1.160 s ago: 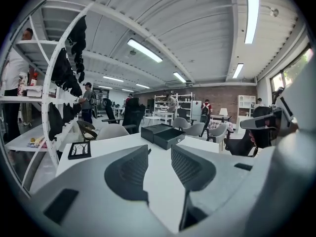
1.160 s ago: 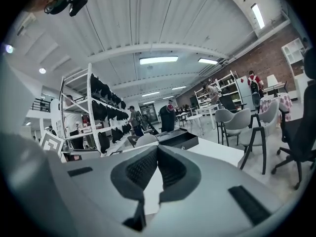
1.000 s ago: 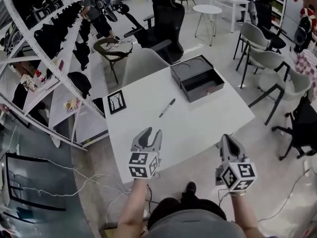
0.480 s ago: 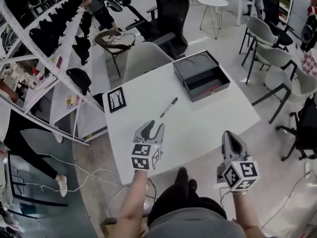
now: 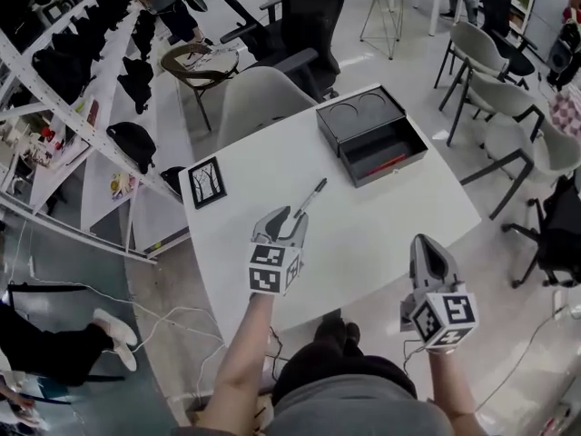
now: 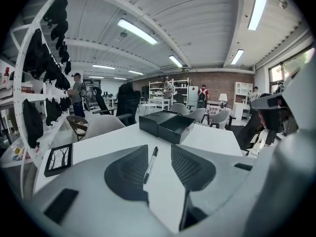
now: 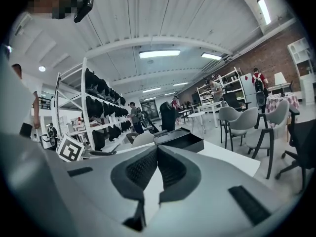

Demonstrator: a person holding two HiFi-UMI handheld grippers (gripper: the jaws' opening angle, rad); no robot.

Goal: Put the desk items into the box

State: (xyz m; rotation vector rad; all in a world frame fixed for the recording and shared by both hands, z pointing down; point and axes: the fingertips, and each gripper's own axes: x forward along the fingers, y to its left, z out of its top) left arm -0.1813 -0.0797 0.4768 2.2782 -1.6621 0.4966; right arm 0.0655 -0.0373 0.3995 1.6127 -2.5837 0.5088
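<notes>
Left gripper (image 5: 289, 216): jaws apart, empty, aimed at the slim black pen (image 5: 309, 196) lying mid-way across the white table (image 5: 381, 212). Right gripper (image 5: 425, 246): jaws together, empty.

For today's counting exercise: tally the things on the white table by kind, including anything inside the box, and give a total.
Black box: 1
Black pen: 1
Picture frame: 1
Thin red item lying in the box's open tray, too small to identify: 1
Total: 4
</notes>
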